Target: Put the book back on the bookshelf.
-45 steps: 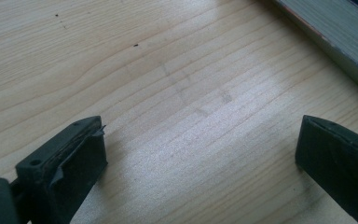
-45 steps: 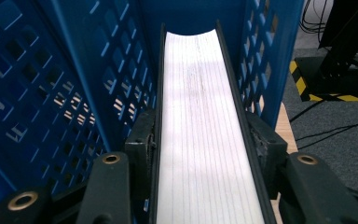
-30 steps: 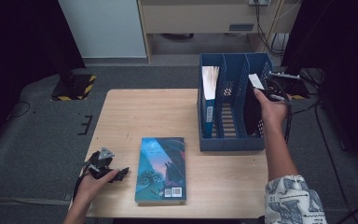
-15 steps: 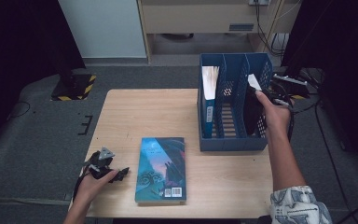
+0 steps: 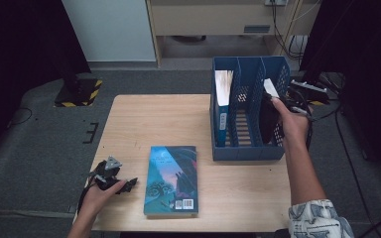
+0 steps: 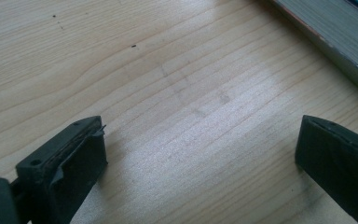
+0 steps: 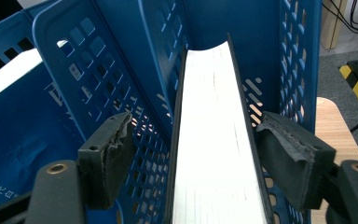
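A blue file rack stands at the table's right side. A dark-covered book stands upright in its right compartment, white page edge facing me. My right gripper straddles that book from above. Its jaws have just been opening, and the gripper stands open, the left pad clear of the cover. A teal-covered book lies flat near the table's front. My left gripper rests on the wood just left of it, open, nothing between its jaws.
Another book with a blue spine stands in the rack's left compartment; the middle compartment holds nothing. The teal book's page edge shows ahead of the left gripper. Bare wood table stretches behind the teal book. Cables and a dark stand lie right of the rack.
The right hand has shifted only slightly at the rack, with the dark book still standing in the right compartment. The left hand and the teal book have not moved.
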